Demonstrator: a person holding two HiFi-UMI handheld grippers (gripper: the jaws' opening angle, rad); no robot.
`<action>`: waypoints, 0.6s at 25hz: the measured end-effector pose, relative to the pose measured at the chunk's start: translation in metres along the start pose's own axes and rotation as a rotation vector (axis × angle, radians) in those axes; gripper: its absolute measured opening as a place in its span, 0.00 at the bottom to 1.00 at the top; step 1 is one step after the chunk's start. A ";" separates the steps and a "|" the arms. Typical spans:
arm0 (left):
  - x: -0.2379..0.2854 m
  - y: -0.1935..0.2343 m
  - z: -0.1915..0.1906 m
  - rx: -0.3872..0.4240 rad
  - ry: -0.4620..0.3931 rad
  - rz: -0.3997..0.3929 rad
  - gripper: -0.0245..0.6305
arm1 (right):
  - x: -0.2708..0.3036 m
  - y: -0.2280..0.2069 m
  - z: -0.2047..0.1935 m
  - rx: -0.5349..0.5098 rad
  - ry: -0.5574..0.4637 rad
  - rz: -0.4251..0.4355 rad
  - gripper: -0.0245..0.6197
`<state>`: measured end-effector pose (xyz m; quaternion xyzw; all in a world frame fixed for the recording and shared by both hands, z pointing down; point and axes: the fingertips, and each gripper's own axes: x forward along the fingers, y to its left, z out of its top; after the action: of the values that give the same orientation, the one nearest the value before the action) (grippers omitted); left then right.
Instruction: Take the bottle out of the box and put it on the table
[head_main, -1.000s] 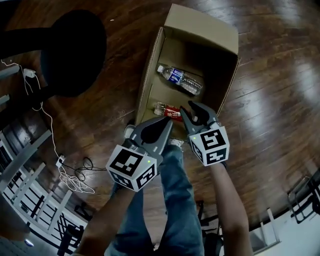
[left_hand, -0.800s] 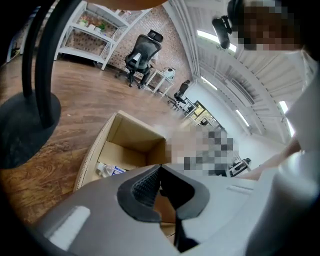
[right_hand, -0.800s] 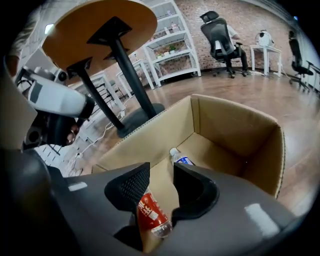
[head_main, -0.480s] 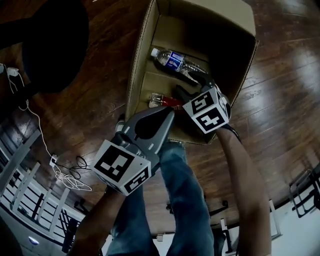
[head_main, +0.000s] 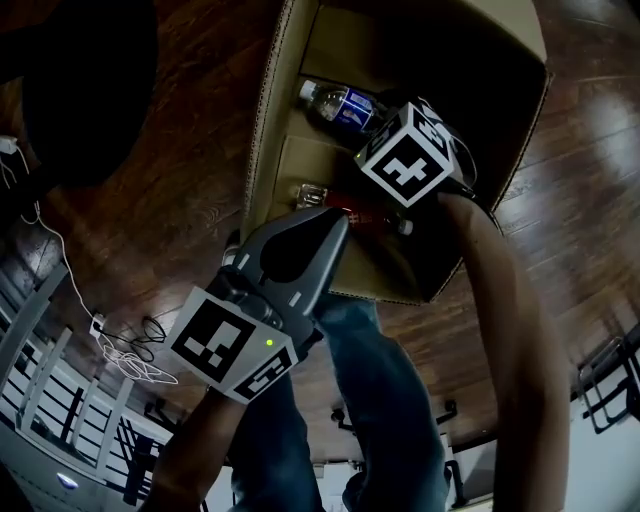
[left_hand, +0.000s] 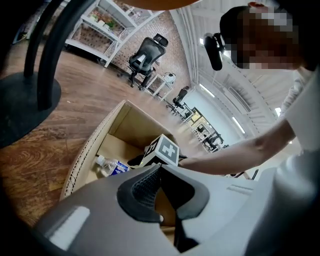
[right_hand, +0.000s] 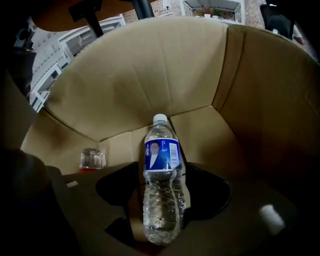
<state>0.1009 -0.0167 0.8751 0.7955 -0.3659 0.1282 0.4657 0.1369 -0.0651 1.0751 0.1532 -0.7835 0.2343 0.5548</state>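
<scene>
In the head view an open cardboard box (head_main: 262, 150) stands on the wooden floor (head_main: 180, 210), just ahead of the person's jeans-clad legs (head_main: 385, 400). The bottle (head_main: 338, 103), clear with a blue label, lies on its side on the box bottom near the left wall, and a second bottle (head_main: 355, 214) with a red label lies nearer the person. The right forearm (head_main: 505, 300) stretches steeply down into the box, and the right hand-held gripper's marker cube (head_main: 410, 155) sits just beside the blue-label bottle, covering the jaws. The left hand-held gripper (head_main: 333, 220) is held lower in the picture, at the near edge of the box, its tip by the red-label bottle, with the left forearm (head_main: 190, 465) coming up from the bottom corner. Loose cables (head_main: 135, 352) lie on the floor to the left. In the left gripper view, this hand-held gripper (left_hand: 160, 168) has its jaws tip to tip with nothing between them; beyond them are the box, the bottle (left_hand: 111, 166), the other marker cube (left_hand: 162, 149) and the outstretched forearm (left_hand: 240, 150). In the right gripper view, the hand-held gripper (right_hand: 162, 197) points down at the box bottom; its jaws have just been opening and stand wide on either side of the bottle (right_hand: 161, 175), which lies lengthwise between them, cap away, with the pads clear of it.
</scene>
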 end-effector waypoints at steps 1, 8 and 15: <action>0.001 0.003 -0.001 0.002 -0.002 0.005 0.04 | 0.005 0.002 -0.002 0.000 0.013 0.012 0.50; 0.012 0.005 0.005 0.009 -0.017 -0.011 0.04 | 0.026 -0.006 -0.006 -0.045 0.083 -0.042 0.51; 0.017 0.006 0.006 0.007 -0.020 -0.014 0.04 | 0.037 -0.017 -0.009 -0.049 0.170 -0.071 0.52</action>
<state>0.1075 -0.0314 0.8853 0.8010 -0.3645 0.1183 0.4600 0.1404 -0.0740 1.1157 0.1470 -0.7332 0.2073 0.6307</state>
